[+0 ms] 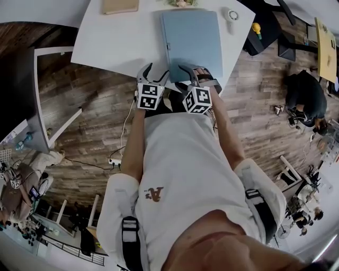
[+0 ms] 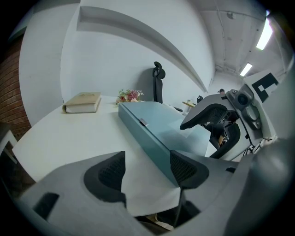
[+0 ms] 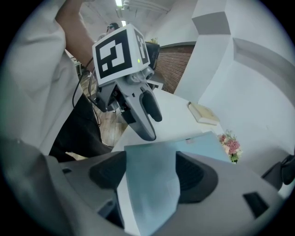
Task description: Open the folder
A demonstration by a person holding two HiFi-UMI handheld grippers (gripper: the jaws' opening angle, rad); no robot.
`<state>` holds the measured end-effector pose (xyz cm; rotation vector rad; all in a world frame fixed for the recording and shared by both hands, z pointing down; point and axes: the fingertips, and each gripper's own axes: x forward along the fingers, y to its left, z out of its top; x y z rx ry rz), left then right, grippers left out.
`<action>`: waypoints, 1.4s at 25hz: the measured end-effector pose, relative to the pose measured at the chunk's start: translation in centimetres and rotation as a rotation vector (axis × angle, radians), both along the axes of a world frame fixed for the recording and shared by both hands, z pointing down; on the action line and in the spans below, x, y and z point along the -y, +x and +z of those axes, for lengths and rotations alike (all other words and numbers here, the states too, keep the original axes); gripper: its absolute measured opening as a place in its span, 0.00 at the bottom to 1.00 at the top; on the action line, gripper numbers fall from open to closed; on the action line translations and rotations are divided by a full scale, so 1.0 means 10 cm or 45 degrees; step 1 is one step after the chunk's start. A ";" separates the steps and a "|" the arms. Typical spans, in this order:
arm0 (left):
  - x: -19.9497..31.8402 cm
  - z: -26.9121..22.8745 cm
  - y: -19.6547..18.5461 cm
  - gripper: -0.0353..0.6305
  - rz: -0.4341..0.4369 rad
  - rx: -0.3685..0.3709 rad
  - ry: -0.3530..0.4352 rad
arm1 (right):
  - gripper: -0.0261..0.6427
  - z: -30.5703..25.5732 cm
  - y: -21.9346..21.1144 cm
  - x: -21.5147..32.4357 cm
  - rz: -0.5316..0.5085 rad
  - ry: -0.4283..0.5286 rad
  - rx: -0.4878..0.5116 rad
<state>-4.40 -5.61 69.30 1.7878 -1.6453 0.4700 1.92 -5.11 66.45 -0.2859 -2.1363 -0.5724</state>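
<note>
**Closed folder [image 1: 190, 39], nothing gripped yet**

Probably light and thin, judging by the slim profile in the left gripper view. Stiff board or plastic covers, most likely, and smooth enough to skid across the white table [image 1: 116, 37] under a sideways push. Not fragile, though prone to creasing at a pinched corner. Best taken at the free edge, at 3 o'clock in the head view, or at the near right corner around 5 o'clock. Best pinned near the spine at 9 o'clock (likely a job for the left gripper [image 2: 147, 170]) to stop any sliding during the lift.

Pale blue, matte, rectangular, shut and lying flat. Thick spine along the 9 o'clock side, with a small pale tab [image 2: 143, 122] on it. Sits by the table's near rim, at 12 o'clock from both grippers, with a tan book [image 1: 121, 5] at 10 o'clock from it and a small bunch of flowers [image 1: 181, 2] at 12.

Left gripper spread wide and holding nothing, with only bare tabletop between the pads. Parked just beside the near spine corner, at 7 o'clock.

Right gripper [image 3: 150, 173] also spread wide, poised over the near edge at 6 o'clock. Blue cover showing between the pads, but no pinch on it.

No lift yet, so opening not begun.
</note>
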 end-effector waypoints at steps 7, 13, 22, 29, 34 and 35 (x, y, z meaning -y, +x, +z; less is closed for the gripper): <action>0.04 -0.05 -0.03 0.52 0.016 -0.002 0.006 | 0.44 -0.09 -0.02 0.23 0.090 0.010 0.030; 0.09 -0.05 0.00 0.52 0.028 -0.001 0.006 | 0.61 0.05 0.04 0.00 -0.018 -0.097 -0.050; 0.09 -0.07 0.00 0.52 0.033 0.001 0.012 | 0.46 0.36 0.12 -0.06 -0.143 0.056 -0.163; 0.06 -0.06 0.02 0.52 0.035 0.001 0.007 | 0.38 0.31 0.15 -0.11 -0.170 0.002 -0.169; 0.04 -0.09 0.00 0.52 0.038 0.004 0.008 | 0.30 0.22 0.15 -0.16 -0.157 -0.059 -0.147; 0.03 -0.08 -0.01 0.52 0.037 0.003 0.008 | 0.29 0.21 0.14 -0.17 -0.158 -0.073 -0.148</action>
